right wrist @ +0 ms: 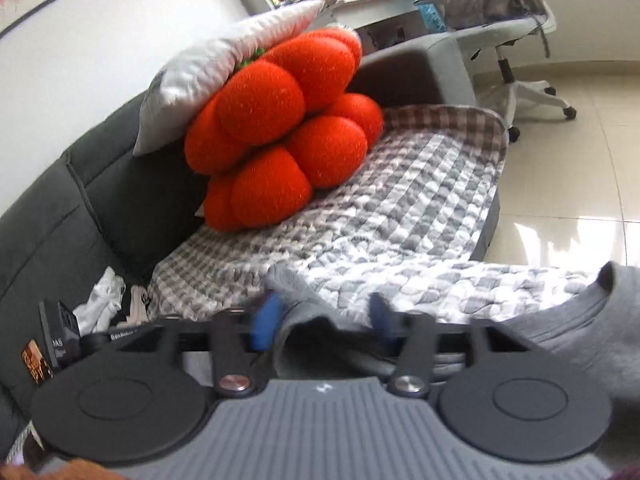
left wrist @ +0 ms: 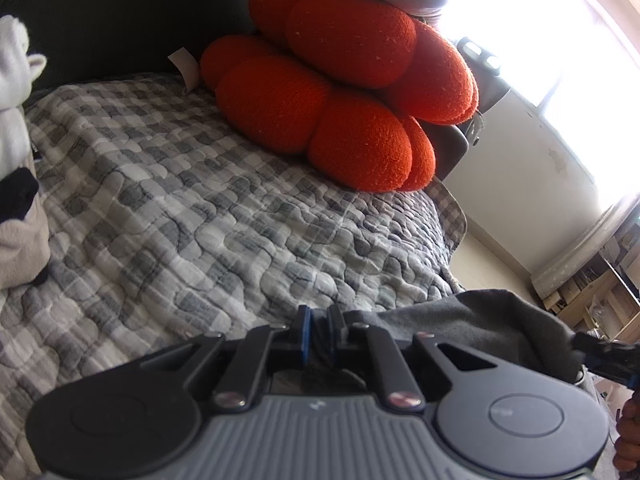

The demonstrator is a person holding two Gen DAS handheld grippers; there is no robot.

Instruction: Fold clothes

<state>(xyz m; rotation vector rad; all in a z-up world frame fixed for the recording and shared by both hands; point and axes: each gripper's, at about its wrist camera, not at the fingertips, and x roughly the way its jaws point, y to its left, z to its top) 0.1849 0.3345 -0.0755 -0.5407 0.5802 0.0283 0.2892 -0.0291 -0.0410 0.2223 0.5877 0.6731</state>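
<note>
A dark grey garment hangs over the front edge of the checked quilt. My left gripper is low over that edge, its blue-padded fingers nearly together with a dark fold of the garment pinched between them. In the right wrist view the same grey garment spreads to the right, and a raised fold of it stands between the wide-apart fingers of my right gripper, which is open. The right gripper's tip also shows at the garment's far end, with a hand below it.
A big orange lobed cushion leans on a white pillow against the dark sofa back. White and beige clothes lie at the left. An office chair and tiled floor are beyond the quilt.
</note>
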